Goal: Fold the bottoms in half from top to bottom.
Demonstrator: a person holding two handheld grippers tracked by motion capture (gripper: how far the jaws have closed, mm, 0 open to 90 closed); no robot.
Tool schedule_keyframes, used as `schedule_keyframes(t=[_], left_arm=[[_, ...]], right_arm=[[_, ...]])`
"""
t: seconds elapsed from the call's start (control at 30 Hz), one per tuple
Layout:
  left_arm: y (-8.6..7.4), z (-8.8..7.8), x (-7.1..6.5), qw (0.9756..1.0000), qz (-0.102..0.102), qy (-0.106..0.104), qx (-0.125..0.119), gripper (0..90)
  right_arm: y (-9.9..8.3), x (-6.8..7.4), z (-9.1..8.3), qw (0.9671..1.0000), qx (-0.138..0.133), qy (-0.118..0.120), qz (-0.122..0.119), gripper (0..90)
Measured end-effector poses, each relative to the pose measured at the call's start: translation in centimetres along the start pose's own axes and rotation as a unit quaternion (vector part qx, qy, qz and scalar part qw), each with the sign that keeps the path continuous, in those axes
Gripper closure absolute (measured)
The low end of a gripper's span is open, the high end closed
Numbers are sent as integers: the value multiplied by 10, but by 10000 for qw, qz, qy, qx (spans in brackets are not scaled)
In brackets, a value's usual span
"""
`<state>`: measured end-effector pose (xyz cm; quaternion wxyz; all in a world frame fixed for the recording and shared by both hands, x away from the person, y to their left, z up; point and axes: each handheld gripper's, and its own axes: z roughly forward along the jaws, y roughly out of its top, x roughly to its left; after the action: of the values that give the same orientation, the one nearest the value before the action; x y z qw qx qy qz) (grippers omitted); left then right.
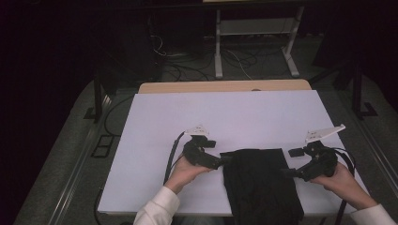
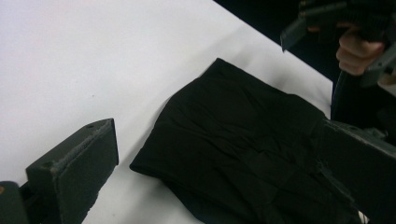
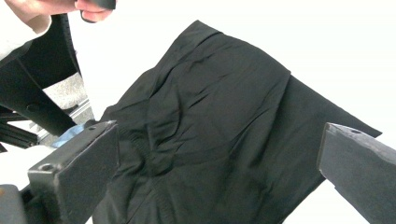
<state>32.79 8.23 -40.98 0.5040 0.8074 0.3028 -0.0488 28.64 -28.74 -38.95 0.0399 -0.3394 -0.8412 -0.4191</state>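
Black cloth [image 1: 260, 183] folded on table [image 1: 155, 131] | both tongs open, flanking it

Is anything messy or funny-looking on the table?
A little. The black cloth is folded but wrinkled, and its near end hangs over the white table's front edge. Nothing looks spilled or broken.

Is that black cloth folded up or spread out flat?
Folded: the black cloth lies as a compact rectangle, with a layered edge in the right gripper view.
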Motion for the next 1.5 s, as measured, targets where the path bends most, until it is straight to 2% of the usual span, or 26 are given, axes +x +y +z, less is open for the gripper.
schedule_keyframes(t=[0.13,0.27,0.47,0.57,0.67,0.9,0.97,1.27,1.33,1.4,1.5], left_arm=[[3,4,3,10000,8,0,29,0],[4,6,7,9999,-108,-85,7,0],[4,11,12,9999,-138,-20,85,0],[4,14,15,9993,-253,-258,34,0],[4,17,16,9996,-214,-173,56,0],[1,26,20,9995,-262,-134,147,0],[0,29,21,9992,-298,-193,192,0],[-4,40,28,9986,-389,-207,302,0],[-6,42,31,9978,-509,-304,296,0],[-6,43,34,9977,-548,-284,292,0],[-8,45,36,9974,-577,-305,305,48]], right_arm=[[5,-5,3,10000,24,-35,-19,0],[7,-10,7,10000,13,-18,-71,0],[9,-18,13,10000,44,-55,-52,0],[11,-22,16,9999,62,-87,-23,0],[12,-26,19,9999,63,-126,8,0],[13,-40,26,9994,138,-284,116,0],[13,-44,28,9992,161,-335,163,0],[10,-65,32,9986,119,-371,359,52],[10,-69,33,9984,134,-371,405,64],[9,-72,34,9983,134,-370,435,81],[8,-77,36,9983,139,-352,451,128]])
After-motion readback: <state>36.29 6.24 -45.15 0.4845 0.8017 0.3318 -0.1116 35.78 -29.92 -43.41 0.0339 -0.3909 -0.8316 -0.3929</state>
